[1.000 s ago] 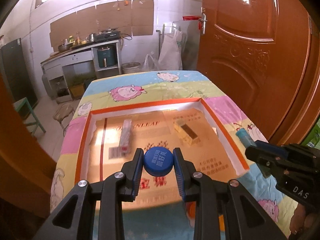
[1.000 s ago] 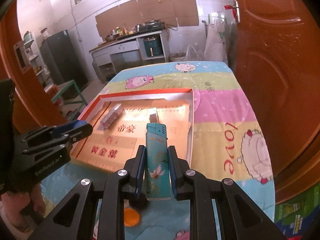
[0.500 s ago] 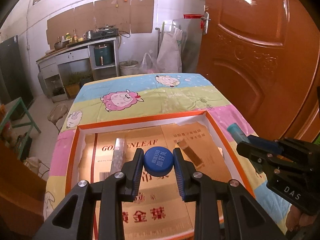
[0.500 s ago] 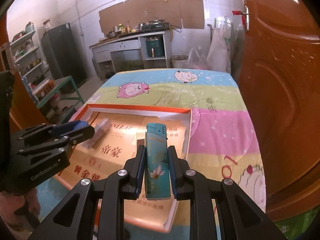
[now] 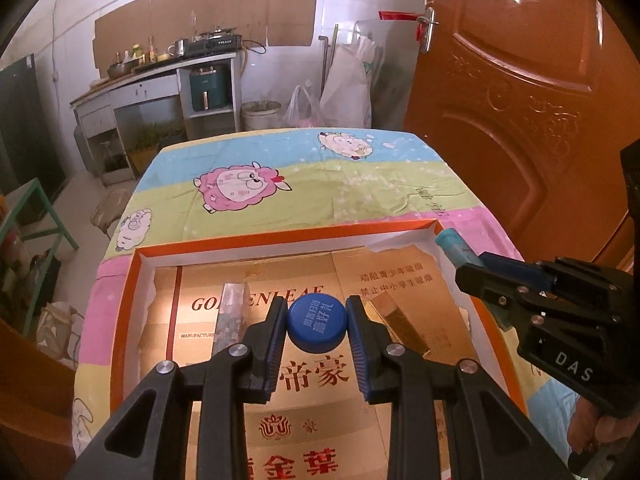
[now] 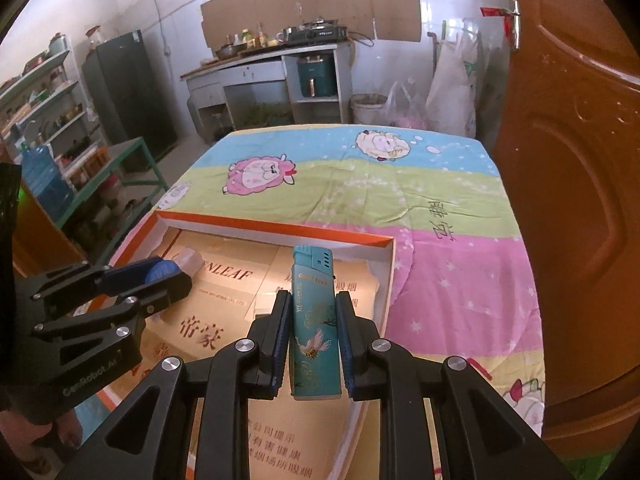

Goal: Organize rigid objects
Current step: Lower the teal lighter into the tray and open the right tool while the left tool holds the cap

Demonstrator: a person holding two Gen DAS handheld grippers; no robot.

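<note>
Above the near part of the orange-rimmed box (image 5: 132,280), which lies on the table with the sheep-pattern cloth (image 5: 320,184), the left gripper (image 5: 317,326) pinches a blue bottle cap (image 5: 317,323) between its two fingers, and the right gripper (image 6: 310,340) near the box's right edge pinches a teal lighter (image 6: 312,320) that stands upright between its fingers. Further inside the box, on its gold printed lining, a long silvery wrapped piece (image 5: 230,316) lies toward the left side and a gold rectangular block (image 5: 404,324) lies toward the right side, well apart. Beyond the far edge of the table stand a kitchen counter (image 5: 160,80) and a brown door (image 5: 520,100).
</note>
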